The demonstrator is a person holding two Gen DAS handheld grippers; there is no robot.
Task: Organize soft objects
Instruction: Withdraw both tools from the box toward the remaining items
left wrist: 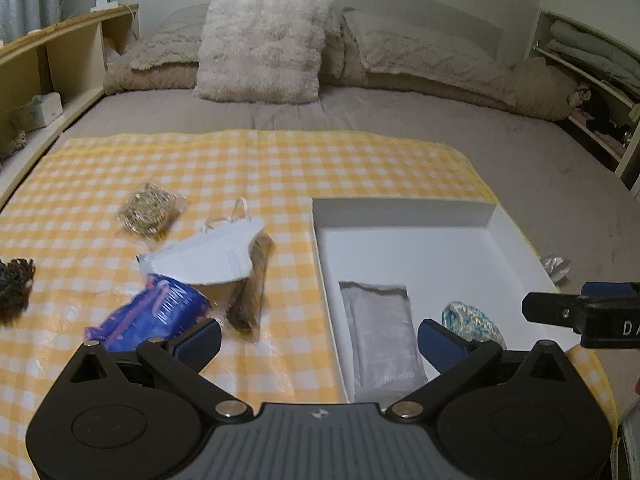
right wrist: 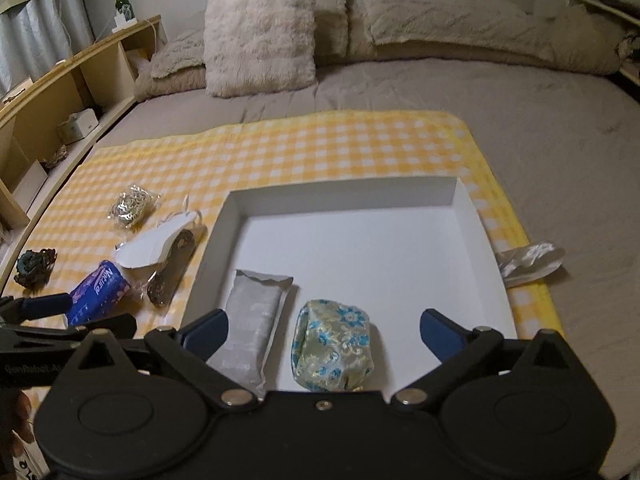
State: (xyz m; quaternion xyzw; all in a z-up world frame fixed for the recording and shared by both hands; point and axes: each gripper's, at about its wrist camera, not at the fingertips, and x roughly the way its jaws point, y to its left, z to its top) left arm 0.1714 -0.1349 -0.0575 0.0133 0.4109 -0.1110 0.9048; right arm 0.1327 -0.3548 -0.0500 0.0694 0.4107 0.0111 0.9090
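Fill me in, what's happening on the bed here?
A person with two handheld grippers is sorting soft items into a white box on a yellow checked cloth. A grey pouch and a blue floral fabric bundle lie in the box. The left gripper and right gripper are open and empty. A face mask, a blue packet and other items wait on the cloth.

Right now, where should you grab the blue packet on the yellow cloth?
Across its narrow middle, from above. The blue packet lies flat on the yellow cloth, long and soft, with bare cloth along its long sides. The open left gripper is nearest. Keep clear of the white mask just beyond it.
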